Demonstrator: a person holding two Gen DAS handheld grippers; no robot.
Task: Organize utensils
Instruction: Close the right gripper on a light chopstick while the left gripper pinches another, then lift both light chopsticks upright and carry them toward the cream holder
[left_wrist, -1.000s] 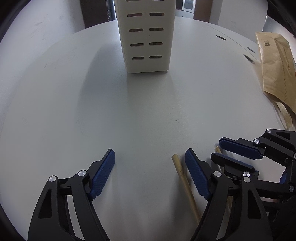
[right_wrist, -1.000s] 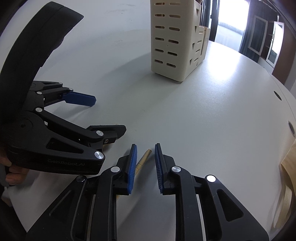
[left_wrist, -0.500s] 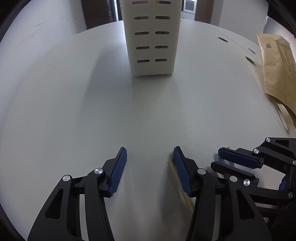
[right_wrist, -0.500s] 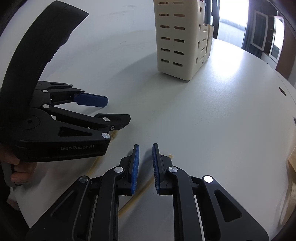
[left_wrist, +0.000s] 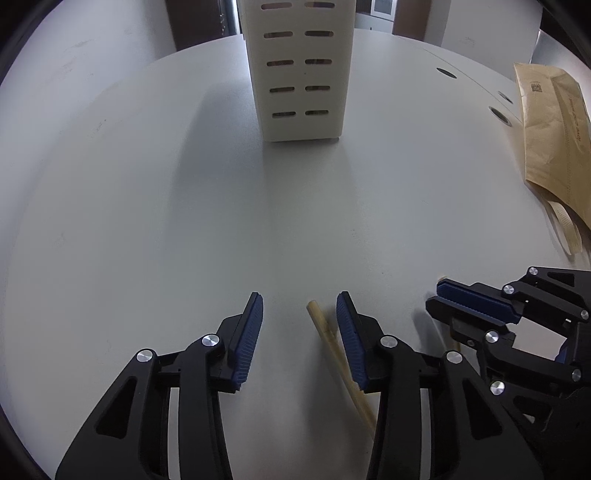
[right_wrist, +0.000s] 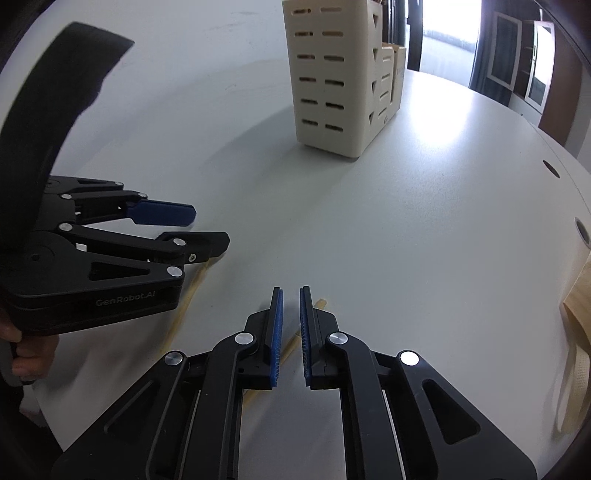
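Near the front edge of the white table (left_wrist: 147, 221), two wooden chopsticks lie flat, neither yet lifted, so the sorting looks to be at an early pick-up step. One chopstick (left_wrist: 334, 350) lies between the jaws of the left gripper (left_wrist: 300, 336), close to the right-hand pad; the jaws are closing on it from roughly half open, and the pads do not yet press it. The other chopstick (right_wrist: 319, 304) passes under the right gripper (right_wrist: 291, 332), whose jaws are closing and almost together with only a thin slit between the blue pads; whether the pads already pinch the stick cannot be told, since only its tip shows past the right finger and a short stretch below. Towards the far edge, well apart from both grippers, stands the cream slotted utensil holder (left_wrist: 299, 74), upright. In the right wrist view it shows stepped compartments, a tall one in front and lower ones behind; something wooden seems to rise from the back ones, but it is too small to name, and the tall compartment's inside is hidden. At the right edge lies a brown paper bag (left_wrist: 550, 140), its contents unseen. Still to do, as I judge it: grip each chopstick, carry it across and drop it into a compartment.
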